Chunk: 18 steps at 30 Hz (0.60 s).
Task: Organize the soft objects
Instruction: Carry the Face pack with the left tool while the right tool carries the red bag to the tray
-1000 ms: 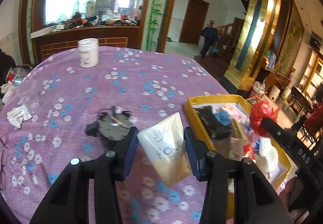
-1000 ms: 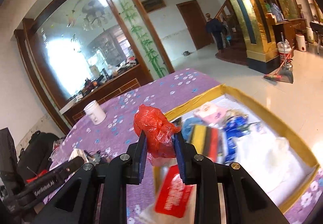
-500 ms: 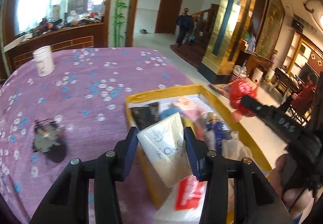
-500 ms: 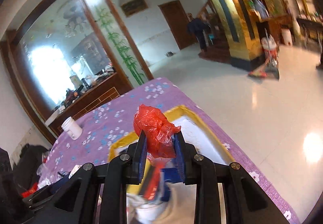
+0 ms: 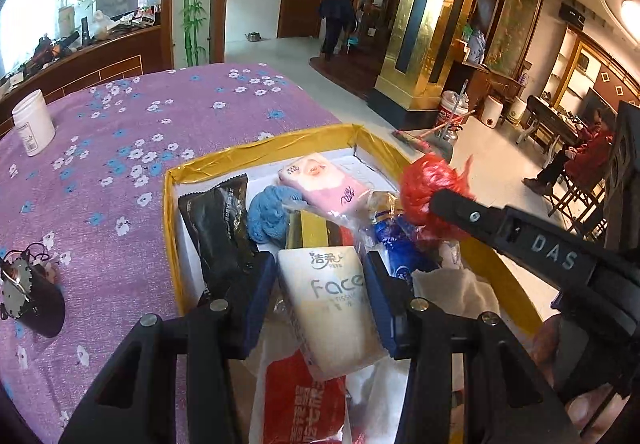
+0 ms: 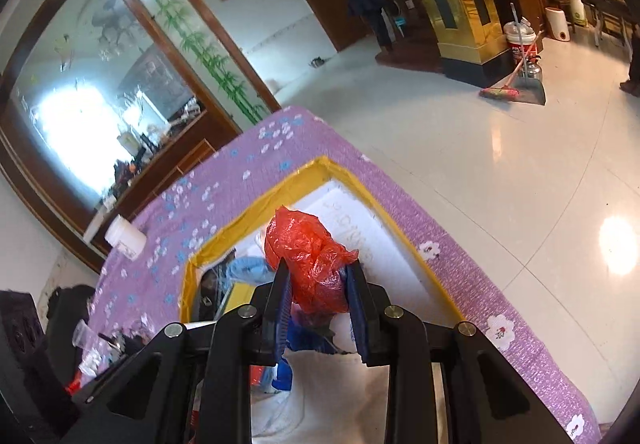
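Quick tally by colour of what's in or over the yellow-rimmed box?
Red: 1, crumpled bag
Cream: 1, tissue pack
Pink: 1, tissue pack
Blue: 1, knit piece
Black: 1, wrapper
Total: 5 clearly countable; others too buried.

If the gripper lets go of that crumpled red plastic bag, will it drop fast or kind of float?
The red plastic bag looks thin and crinkly, so it is probably very light and would likely drift down slowly. Its loose, wrinkled folds suggest it is floppy and may puff back out once the right gripper stops squeezing it.
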Available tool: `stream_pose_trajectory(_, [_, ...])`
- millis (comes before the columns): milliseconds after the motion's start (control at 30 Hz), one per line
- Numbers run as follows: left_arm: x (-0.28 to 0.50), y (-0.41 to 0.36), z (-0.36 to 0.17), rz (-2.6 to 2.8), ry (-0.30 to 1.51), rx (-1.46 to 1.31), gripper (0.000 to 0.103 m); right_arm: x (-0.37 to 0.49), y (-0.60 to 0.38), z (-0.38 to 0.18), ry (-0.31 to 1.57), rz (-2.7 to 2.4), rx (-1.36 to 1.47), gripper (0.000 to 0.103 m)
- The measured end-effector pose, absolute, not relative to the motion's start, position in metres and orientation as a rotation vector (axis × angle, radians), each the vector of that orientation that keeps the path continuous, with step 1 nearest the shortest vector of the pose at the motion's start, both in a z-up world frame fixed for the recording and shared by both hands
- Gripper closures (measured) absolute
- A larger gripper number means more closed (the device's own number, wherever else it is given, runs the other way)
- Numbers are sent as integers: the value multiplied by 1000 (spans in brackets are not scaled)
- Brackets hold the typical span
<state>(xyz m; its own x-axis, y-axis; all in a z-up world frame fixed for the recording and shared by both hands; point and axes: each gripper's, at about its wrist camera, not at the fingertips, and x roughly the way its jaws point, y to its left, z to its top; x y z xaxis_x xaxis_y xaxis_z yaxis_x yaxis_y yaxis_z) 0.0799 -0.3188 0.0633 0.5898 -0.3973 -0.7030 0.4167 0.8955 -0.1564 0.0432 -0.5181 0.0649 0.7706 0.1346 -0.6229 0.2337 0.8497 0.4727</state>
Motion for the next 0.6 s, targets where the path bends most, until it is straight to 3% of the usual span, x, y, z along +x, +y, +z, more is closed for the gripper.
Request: stream_pose_trajectory(600, [81,-323,55,-553,790,19,55,47,-503,57,770,-36,504,73])
